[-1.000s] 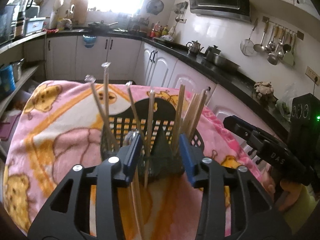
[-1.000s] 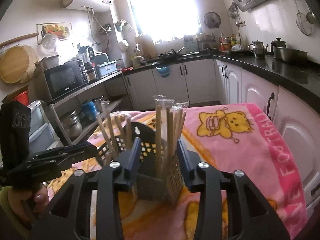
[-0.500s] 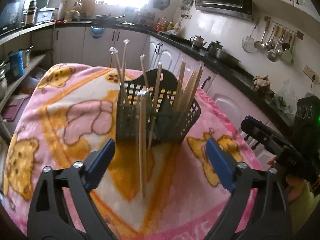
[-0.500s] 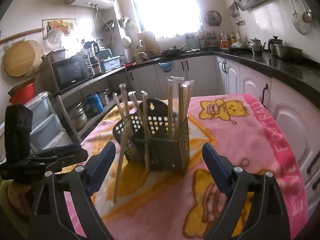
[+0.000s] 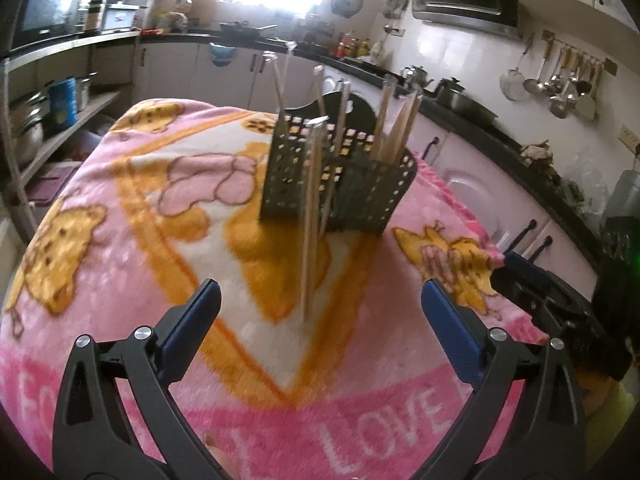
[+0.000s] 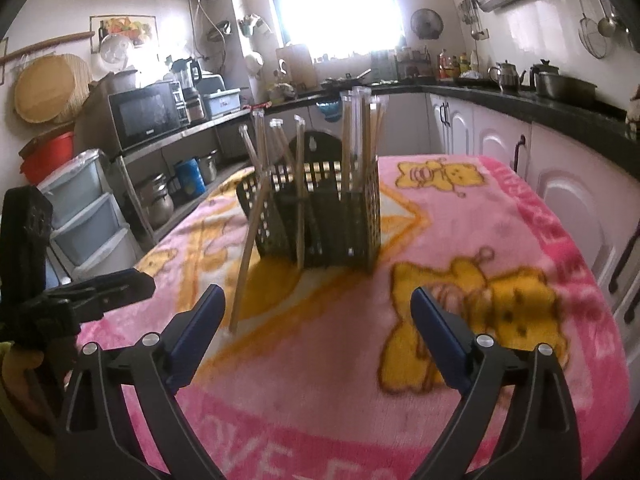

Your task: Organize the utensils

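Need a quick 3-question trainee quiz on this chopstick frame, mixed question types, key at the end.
1. True or false: the left gripper is clamped on a chopstick.
2. Multiple choice: where is the wrapped chopstick nearest the grippers? A) inside the black utensil basket B) outside it, leaning on its front wall, foot on the pink blanket C) flat on the blanket
3. Fill in: the right gripper has its jaws ____.

Key
1. False: its jaws stand wide apart, holding nothing.
2. B
3. open
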Demonstrator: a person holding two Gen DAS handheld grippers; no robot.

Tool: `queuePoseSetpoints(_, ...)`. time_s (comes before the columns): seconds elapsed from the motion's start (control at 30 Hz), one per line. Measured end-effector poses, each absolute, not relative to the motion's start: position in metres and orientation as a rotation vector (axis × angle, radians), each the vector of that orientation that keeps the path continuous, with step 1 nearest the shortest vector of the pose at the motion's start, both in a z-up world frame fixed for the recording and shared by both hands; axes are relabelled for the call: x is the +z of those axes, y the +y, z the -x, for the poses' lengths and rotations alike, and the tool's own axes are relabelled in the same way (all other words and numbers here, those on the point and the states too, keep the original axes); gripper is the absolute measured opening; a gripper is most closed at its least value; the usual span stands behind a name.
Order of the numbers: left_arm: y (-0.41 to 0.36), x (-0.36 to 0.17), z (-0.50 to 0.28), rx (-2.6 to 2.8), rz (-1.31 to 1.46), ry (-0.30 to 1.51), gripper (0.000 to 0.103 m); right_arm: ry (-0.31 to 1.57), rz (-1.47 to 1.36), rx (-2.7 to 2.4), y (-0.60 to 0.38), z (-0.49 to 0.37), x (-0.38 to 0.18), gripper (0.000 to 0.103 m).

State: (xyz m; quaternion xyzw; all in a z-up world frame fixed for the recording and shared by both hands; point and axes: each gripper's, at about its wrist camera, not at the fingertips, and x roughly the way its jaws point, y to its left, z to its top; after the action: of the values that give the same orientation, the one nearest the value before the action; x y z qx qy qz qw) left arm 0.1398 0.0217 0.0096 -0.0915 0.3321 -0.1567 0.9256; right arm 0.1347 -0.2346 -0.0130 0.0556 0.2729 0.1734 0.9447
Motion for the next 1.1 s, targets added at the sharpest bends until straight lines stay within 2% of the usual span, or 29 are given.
queuePoseSetpoints(0.4,0.026,-0.015,-0.116,-0.25,0.171,0.641,0.092,0.503,-0.065,0.299,-0.228,-0.105,-0.042,0.095)
queuePoseSetpoints(0.77,0.027,-0.014,-0.099,-0.22,0.14,0.517,0.092,0.361,-0.038,0.275,-0.226,-0.08,-0.039,0.097)
queuePoseSetpoints(1.1,0.028,-0.015,-0.094,-0.191,0.118,0.47,0.092,0.358,-0.052,0.268,-0.226,-0.081,-0.04,0.097)
